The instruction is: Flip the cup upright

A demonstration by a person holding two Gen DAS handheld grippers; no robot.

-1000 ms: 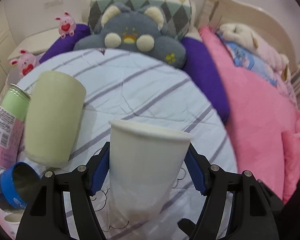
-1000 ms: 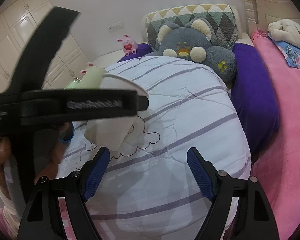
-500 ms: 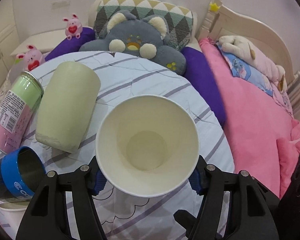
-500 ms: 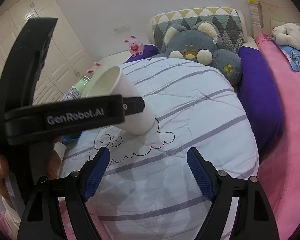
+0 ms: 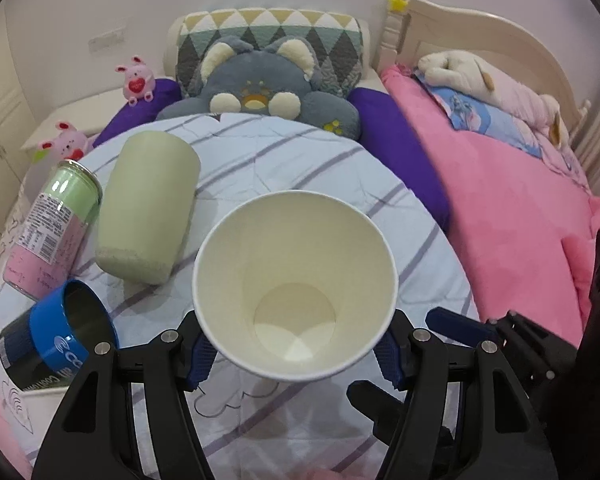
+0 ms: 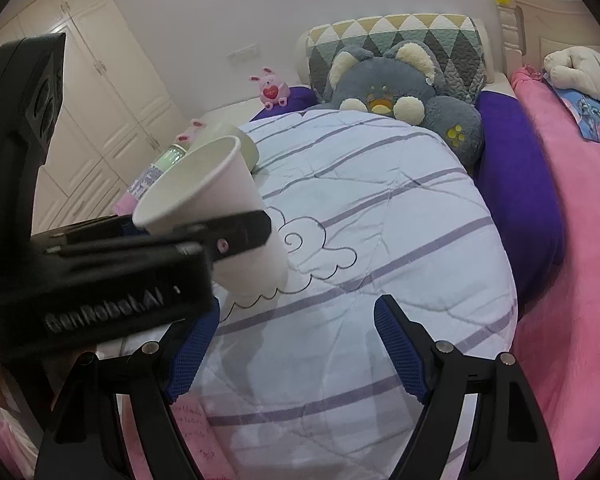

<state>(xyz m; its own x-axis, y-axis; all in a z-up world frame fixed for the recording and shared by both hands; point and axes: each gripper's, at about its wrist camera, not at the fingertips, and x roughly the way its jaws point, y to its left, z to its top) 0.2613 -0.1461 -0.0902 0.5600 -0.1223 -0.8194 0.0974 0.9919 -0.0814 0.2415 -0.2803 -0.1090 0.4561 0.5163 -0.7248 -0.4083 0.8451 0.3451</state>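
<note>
My left gripper (image 5: 294, 354) is shut on a white paper cup (image 5: 296, 280). The cup's mouth faces up toward the camera and its empty inside shows. In the right wrist view the same cup (image 6: 220, 208) is held mouth-up and tilted, its base near the white striped quilt (image 6: 380, 220), with the left gripper's finger across its side. My right gripper (image 6: 296, 350) is open and empty, low over the quilt to the right of the cup.
A pale green cup (image 5: 148, 208) lies on its side left of the white cup. A green and pink can (image 5: 52, 224) and a blue and black cup (image 5: 56, 344) lie at the left edge. A grey plush (image 5: 256, 92), purple pillow (image 5: 400, 152) and pink blanket (image 5: 512, 220) surround the quilt.
The left gripper has turned the white cup from mouth-away to mouth-up. The cup has come lower and closer to the quilt. The right gripper stayed open and barely moved.
</note>
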